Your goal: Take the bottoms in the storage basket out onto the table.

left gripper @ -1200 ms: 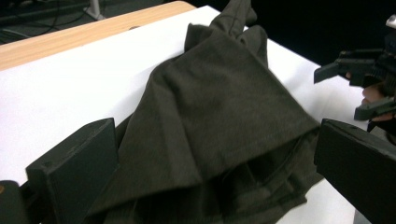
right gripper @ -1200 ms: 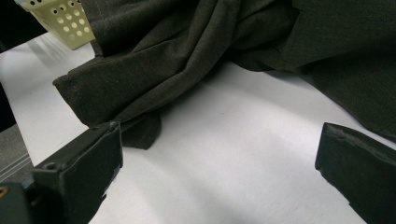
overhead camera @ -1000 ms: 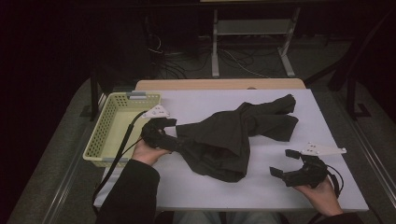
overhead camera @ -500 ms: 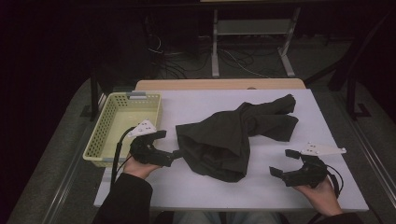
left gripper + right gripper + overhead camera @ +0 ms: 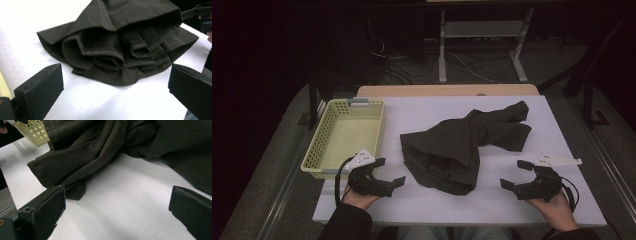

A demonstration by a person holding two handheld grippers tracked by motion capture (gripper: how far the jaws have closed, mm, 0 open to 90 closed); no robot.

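one crumpled, stitched-hem dark cloth (image 5: 462, 147)

Tongs: the right tongs (image 5: 117, 212), two black jaws rising from the bottom corners, spread wide, nothing between them.
Worktop: plain white worktop (image 5: 120, 202), bare between the jaws.
Cloth: crumpled dark grey-brown fabric garment (image 5: 105, 147) lying on the worktop ahead, a folded edge just beside the left jaw.
Basket: pale yellow perforated plastic basket (image 5: 35, 131), top left corner, behind the cloth.
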